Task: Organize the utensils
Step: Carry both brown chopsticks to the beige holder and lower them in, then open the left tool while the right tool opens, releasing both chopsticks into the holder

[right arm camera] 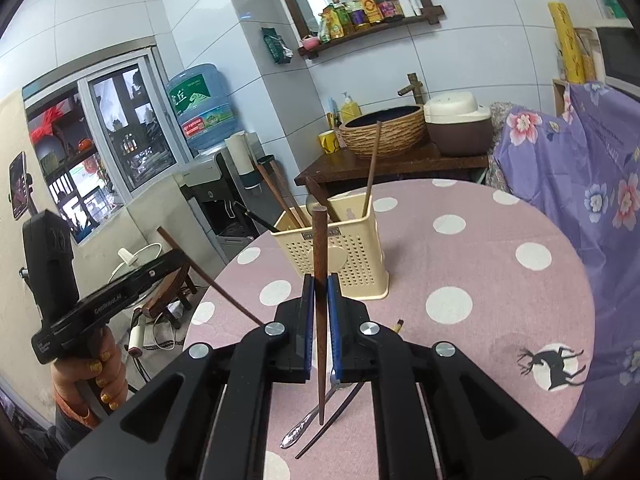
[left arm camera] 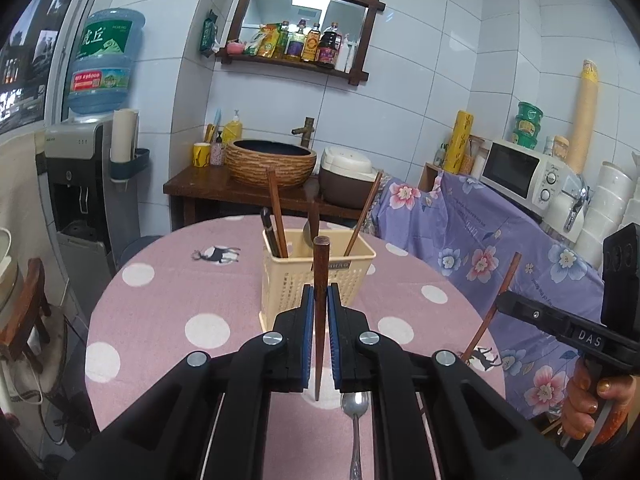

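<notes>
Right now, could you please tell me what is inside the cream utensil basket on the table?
The basket holds several brown chopsticks, a dark-handled utensil and a metal spoon. Its perforated walls hide their lower ends.

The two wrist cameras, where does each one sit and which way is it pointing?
Left wrist: sits behind the left gripper, facing the cream utensil basket on the polka-dot table; the right gripper and its hand show at right.
Right wrist: sits behind the right gripper, facing the same basket; the left gripper and its hand show at left.
Shared: each gripper pinches a wooden chopstick; the basket, table and wall shelf appear in both.
</notes>
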{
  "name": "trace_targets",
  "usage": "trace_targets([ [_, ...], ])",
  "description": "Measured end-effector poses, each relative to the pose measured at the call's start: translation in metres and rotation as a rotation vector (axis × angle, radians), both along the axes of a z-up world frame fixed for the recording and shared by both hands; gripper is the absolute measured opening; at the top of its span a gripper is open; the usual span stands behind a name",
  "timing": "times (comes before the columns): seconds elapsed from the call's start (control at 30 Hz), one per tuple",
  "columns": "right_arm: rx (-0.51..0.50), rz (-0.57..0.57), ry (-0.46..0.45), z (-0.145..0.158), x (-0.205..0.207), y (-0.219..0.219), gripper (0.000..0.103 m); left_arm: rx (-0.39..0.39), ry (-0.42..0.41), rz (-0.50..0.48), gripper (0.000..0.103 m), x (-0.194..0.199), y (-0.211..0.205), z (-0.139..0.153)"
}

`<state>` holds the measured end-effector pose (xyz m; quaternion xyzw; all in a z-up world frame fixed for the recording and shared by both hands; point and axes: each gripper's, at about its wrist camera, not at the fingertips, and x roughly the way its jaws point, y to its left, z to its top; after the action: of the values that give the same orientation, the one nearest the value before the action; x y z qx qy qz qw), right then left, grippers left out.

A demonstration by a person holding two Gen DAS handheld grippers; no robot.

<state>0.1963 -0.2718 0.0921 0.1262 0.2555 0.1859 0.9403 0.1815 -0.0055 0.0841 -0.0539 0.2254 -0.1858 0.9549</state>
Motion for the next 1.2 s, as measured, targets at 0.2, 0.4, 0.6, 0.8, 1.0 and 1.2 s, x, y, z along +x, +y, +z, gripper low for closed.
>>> trace_targets([
  [0.2,-0.070,0.006,-0.042,0.025,0.017,0.011,0.007,-0.011,-0.015,-0.036,0.008,0.018,-0.004,0.029],
  [0.4,-0.070,0.001,-0.110,0.077,0.049,0.016,0.008,-0.019,-0.075,-0.047,0.008,0.035,-0.008,0.076],
  [0.6,-0.085,-0.071,-0.200,0.136,0.092,0.020,0.008,-0.035,-0.151,0.000,0.008,0.068,-0.016,0.135],
  [0.8,-0.122,-0.136,-0.222,0.149,0.140,0.029,0.008,-0.032,-0.170,0.043,0.004,0.106,-0.025,0.141],
  [1.0,-0.133,-0.135,-0.139,0.093,0.178,0.041,0.008,-0.023,-0.091,0.057,0.004,0.136,-0.027,0.096],
  [1.2,-0.153,-0.133,-0.077,0.043,0.189,0.048,0.008,-0.036,-0.040,0.063,0.004,0.134,-0.012,0.068],
])
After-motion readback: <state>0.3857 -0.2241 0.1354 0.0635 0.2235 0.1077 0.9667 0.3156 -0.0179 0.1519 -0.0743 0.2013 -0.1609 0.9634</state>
